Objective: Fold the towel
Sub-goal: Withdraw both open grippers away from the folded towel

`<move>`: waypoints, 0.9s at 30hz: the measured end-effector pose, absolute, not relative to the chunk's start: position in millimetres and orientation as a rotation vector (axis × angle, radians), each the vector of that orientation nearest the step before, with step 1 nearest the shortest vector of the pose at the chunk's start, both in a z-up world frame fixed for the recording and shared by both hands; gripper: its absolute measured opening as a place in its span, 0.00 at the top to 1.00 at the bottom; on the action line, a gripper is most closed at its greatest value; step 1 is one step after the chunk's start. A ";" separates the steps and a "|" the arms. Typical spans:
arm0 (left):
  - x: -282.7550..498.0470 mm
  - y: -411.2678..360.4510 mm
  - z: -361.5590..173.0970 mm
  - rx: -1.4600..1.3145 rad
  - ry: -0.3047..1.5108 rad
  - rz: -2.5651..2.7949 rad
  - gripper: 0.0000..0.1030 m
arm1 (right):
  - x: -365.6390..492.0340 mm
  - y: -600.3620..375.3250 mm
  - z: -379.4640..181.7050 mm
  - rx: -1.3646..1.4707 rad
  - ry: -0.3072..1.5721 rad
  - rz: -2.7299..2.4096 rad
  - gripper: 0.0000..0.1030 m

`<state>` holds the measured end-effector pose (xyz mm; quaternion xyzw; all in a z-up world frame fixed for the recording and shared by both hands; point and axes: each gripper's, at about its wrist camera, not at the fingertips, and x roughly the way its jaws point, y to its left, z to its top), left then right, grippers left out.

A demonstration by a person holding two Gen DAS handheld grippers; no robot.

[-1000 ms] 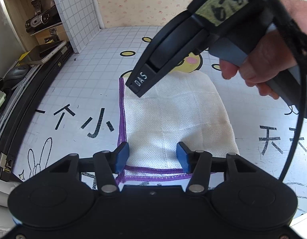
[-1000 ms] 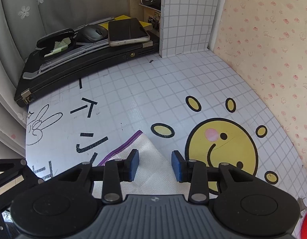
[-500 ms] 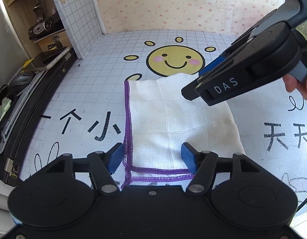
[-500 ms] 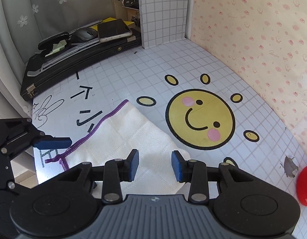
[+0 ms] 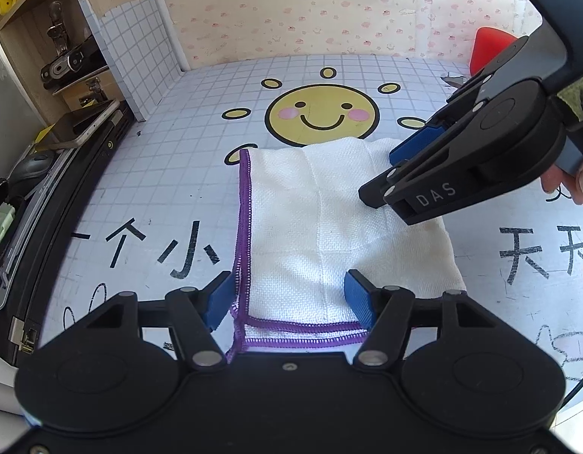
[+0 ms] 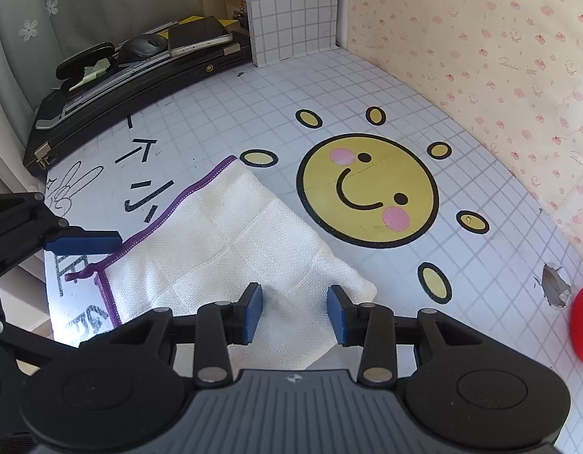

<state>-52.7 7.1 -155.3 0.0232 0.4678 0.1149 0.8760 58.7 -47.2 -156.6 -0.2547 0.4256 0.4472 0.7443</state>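
A white towel (image 5: 318,227) with a purple hem lies folded flat on the gridded mat (image 5: 200,121), just below the yellow smiley face. My left gripper (image 5: 289,295) is open at the towel's near hemmed edge. Its blue pads straddle the near left corner without pressing on the cloth. My right gripper (image 5: 386,174) hovers over the towel's far right part, held by a person's hand (image 5: 571,185). In the right wrist view the right gripper (image 6: 294,312) is open above the towel (image 6: 231,242) near its unhemmed corner, with nothing gripped. The left gripper's fingers (image 6: 83,244) show at the left.
A black case (image 6: 140,87) along the left edge carries a phone (image 6: 199,38), a mouse and an open glasses case. A tiled partition (image 5: 129,45) and papered walls close the back. A red object (image 6: 582,325) sits at the far right beside a hole (image 6: 554,287) in the mat.
The right gripper has swung from the towel's far left corner across to its right side. The left gripper's jaws have widened slightly. The towel has stayed flat.
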 end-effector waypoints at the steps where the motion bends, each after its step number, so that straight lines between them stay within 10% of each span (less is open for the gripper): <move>1: -50.7 5.7 -155.4 0.050 0.976 0.237 0.36 | 59.6 -47.8 -156.5 -0.559 0.934 0.974 0.64; 27: 19.1 -63.1 -156.1 0.220 0.953 0.053 0.32 | 114.2 -127.2 -161.0 -0.471 0.940 0.748 0.44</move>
